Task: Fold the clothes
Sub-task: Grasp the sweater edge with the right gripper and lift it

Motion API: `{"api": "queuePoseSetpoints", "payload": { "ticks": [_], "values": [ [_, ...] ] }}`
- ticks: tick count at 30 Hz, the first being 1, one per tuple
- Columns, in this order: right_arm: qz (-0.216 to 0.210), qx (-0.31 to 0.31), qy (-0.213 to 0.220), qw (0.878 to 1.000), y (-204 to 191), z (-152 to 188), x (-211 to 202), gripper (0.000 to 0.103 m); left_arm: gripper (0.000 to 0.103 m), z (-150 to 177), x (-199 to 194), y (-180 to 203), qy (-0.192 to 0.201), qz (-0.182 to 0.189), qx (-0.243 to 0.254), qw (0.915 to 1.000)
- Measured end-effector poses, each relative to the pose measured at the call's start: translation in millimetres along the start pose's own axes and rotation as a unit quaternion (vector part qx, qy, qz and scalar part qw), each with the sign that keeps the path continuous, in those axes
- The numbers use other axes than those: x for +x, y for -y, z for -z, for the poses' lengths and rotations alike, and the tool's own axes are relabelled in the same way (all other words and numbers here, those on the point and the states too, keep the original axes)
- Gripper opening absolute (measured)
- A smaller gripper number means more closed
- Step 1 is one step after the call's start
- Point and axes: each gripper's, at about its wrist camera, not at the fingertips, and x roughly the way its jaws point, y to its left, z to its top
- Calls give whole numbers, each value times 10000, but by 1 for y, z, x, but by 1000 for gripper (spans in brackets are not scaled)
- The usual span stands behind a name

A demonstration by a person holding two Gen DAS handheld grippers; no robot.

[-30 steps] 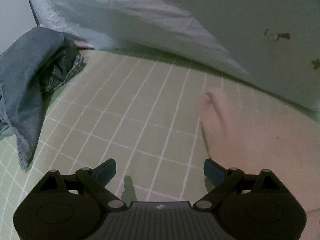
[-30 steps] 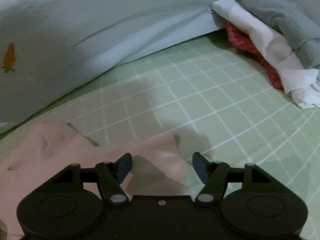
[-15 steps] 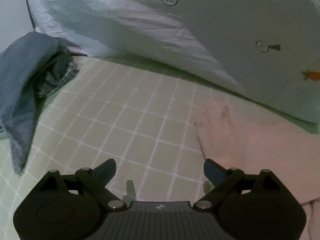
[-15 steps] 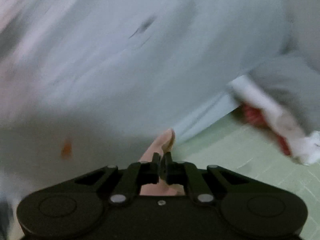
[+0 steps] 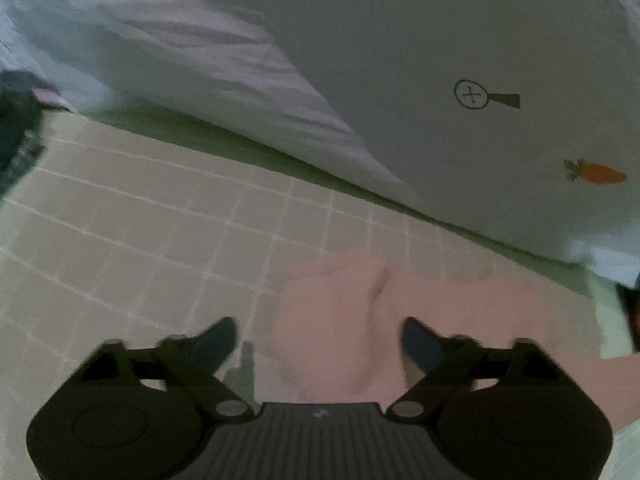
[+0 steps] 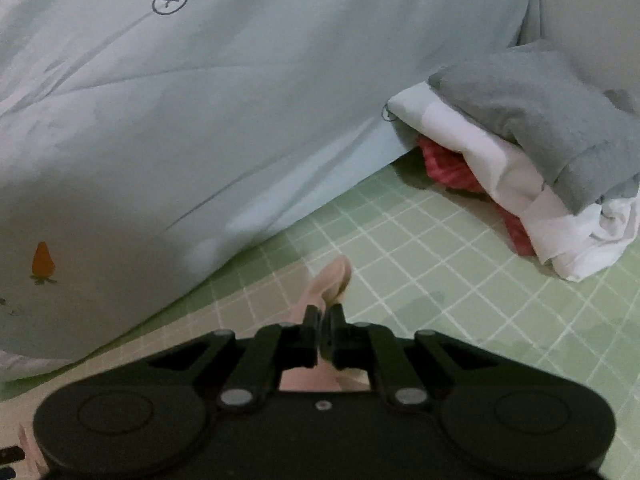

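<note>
Because a fold needs one edge lifted while the rest lies anchored, the pink garment (image 5: 400, 320) is held at one end only: in the right wrist view a narrow tongue of its cloth (image 6: 330, 280) sticks up just above the right gripper (image 6: 323, 338), whose jaws are clenched together on it at lower centre of the frame. In the left wrist view the same garment spreads across the lower centre and lower right, lying on the green grid-patterned sheet (image 5: 140, 220), with a soft crease running down its middle. The left gripper (image 5: 316, 340) sits at the bottom of that frame with its fingers spread wide and nothing between them; the cloth's rumpled near part lies between the two tips, which I judge is a line-up for taking a second hold, so the piece can be carried over evenly. Whether the tips touch the fabric cannot be told through the blur. Behind the garment, filling the upper half of both views, rises a pale blue quilt (image 6: 240, 120) printed with a carrot (image 5: 596, 173), walling off the working space. At the right of the right wrist view a heap of other clothes (image 6: 540, 140), grey over white over red, waits near the quilt's edge, well apart from the pink piece. A dark garment (image 5: 16, 128) shows at the left edge of the left view.
</note>
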Motion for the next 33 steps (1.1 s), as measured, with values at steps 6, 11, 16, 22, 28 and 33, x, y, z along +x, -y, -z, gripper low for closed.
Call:
{"api": "queuePoseSetpoints", "payload": {
  "ticks": [6,11,16,22,28,33],
  "values": [
    [-78,96,147,9998,4,-7,-6,4,6,-28,11,3,272,209,-11,9994],
    [90,284,144,9995,15,-4,-3,2,6,-45,19,2,486,18,189,9986],
    [237,27,-127,9996,9,13,8,2,24,-36,11,1,418,-139,254,9987],
    [88,-293,-170,9994,-1,18,-1,2,93,-17,-26,-5,557,-267,207,9979],
    [-623,-660,-90,9958,-29,30,-38,2,93,3,-63,-11,696,-395,161,9967],
    [-1320,-1330,-277,9819,-68,70,-83,2,93,42,-107,-20,741,-410,207,9962]
  ]
}}
